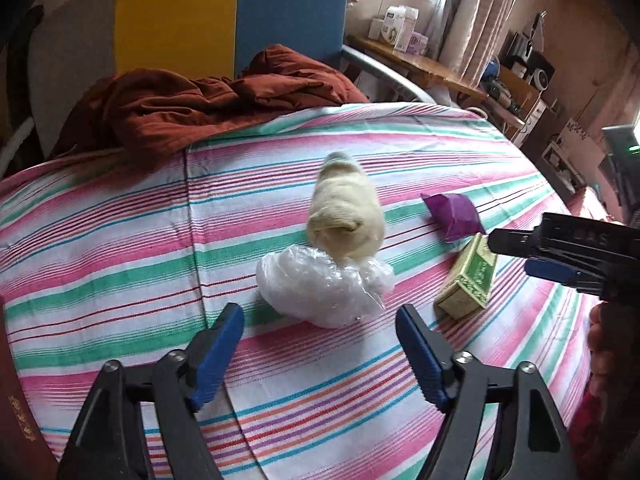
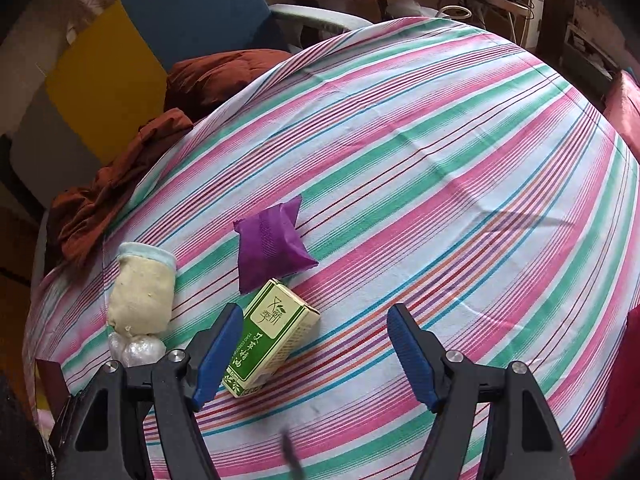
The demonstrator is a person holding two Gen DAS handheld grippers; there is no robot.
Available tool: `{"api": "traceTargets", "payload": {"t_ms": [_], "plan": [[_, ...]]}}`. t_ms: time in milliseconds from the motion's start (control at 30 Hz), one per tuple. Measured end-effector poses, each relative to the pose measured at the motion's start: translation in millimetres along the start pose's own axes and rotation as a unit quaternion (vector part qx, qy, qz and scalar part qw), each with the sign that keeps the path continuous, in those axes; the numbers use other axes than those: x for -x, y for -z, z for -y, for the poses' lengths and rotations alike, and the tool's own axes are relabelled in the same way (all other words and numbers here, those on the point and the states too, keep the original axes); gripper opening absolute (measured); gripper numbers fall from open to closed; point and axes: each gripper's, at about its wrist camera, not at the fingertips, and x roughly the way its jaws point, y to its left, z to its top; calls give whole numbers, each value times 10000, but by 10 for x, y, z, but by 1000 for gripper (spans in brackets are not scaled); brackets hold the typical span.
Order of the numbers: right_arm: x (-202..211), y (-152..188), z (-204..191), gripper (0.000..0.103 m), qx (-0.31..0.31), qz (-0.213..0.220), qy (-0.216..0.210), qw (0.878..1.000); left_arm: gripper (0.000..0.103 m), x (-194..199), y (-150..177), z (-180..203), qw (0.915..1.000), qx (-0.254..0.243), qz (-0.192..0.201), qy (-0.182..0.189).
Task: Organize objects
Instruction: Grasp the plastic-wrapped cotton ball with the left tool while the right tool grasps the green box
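A bed covered in a pink, green and white striped sheet carries four small things grouped together. From the left wrist view, the left gripper stands with its blue-padded jaws spread wide and nothing between them, just short of a crumpled clear plastic bag. Touching the bag's far side lies a cream-coloured rolled sock with a pale blue cuff. To the right of these sit a crinkled purple foil packet and a green and cream cardboard box, close to each other. The right gripper reaches in from the right edge of this view, its tip just above the box; its opening cannot be read here.

The right wrist view settles that: the right gripper is open too, holding nothing, its left pad overlapping the box in the picture, though contact is unclear. This view shows the box's printed green face, which the other hides, while the bag shows only partly behind the sock. The packet lies just beyond the box. A rumpled rust-brown quilt is heaped at the bed's far end.
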Motion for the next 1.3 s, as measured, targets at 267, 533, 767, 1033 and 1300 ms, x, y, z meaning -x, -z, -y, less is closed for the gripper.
{"api": "traceTargets", "payload": {"t_ms": [267,533,767,1033,1300], "plan": [[-55,-19,-65,76,94,-53,-28,9999,84,-164,-161,45,9991,-344,-47,-234],[-135,-18,-172,76,318,-113,-9,9994,61,-267,-94,14,9988,-458,-142,-100],[-246,-3,-237,76,487,-254,120,9984,47,-132,196,110,9968,-705,-17,-364],[-319,73,-348,30,924,-497,179,9943,39,66,495,120,9961,-689,112,-545],[-357,218,-660,33,1737,-790,-304,9812,39,193,705,128,9961,-586,219,-623]]}}
